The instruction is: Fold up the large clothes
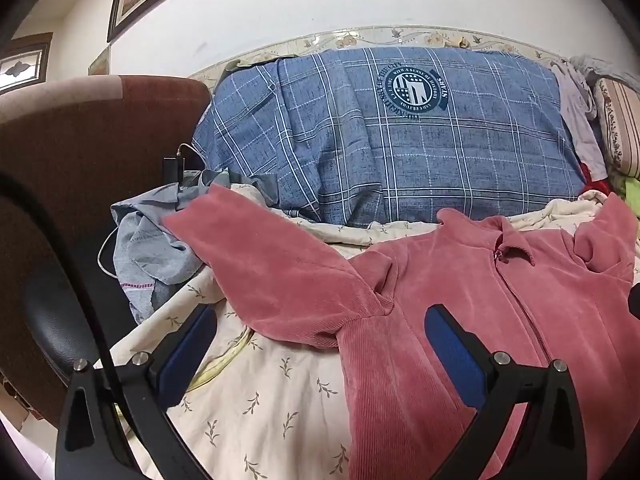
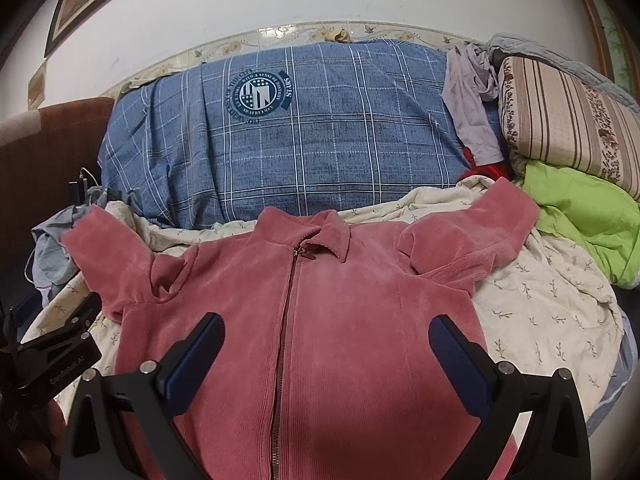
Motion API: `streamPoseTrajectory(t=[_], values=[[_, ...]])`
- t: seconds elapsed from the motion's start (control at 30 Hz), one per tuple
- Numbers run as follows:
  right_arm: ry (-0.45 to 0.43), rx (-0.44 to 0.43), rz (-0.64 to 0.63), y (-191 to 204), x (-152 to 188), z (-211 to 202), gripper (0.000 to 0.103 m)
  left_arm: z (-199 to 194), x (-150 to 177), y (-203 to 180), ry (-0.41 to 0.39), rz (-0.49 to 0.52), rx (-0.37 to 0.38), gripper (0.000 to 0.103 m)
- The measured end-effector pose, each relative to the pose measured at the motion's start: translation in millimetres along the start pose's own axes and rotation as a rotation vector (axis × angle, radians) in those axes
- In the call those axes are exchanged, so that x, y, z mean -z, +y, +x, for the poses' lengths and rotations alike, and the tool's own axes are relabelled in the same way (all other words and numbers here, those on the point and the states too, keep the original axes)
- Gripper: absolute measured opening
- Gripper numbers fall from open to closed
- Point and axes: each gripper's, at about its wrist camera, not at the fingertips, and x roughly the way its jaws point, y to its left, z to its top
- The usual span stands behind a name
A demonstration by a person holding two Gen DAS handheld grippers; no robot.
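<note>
A pink corduroy zip jacket (image 2: 340,280) lies front up on a cream leaf-print sheet (image 2: 540,308), collar toward the wall and zip closed. Both sleeves stretch outward. In the left wrist view its left sleeve (image 1: 260,256) runs out over a grey garment. My left gripper (image 1: 320,320) hovers open above the armpit of that sleeve, with nothing between its blue pads. My right gripper (image 2: 326,324) stands open over the jacket's chest, the zip (image 2: 286,320) running between its fingers, and it holds nothing. The left gripper (image 2: 68,344) also shows at the right wrist view's left edge.
A big blue plaid bundle (image 2: 320,140) lies behind the jacket by the wall. A striped floral pillow (image 2: 560,120), a lilac garment (image 2: 472,100) and green cloth (image 2: 580,216) crowd the right. A grey garment (image 1: 152,240), a white cable (image 1: 105,256) and a brown chair (image 1: 80,140) sit left.
</note>
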Motion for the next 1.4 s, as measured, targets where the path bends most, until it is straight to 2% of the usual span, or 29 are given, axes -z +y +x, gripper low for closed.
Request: streamPoseTrajectory(t=[0.57, 1.4], values=[[0.029, 0.011, -0.011, 5.4, 3.1, 13.5, 0.103, 4.1, 4.3, 1.0, 0.001, 0.005, 0.018, 0.103], [0.017, 0.053, -0.045, 6.5, 3.7, 12.1, 0.103, -7.9, 3.7, -10.2, -0.012, 0.033, 0.041, 0.103]])
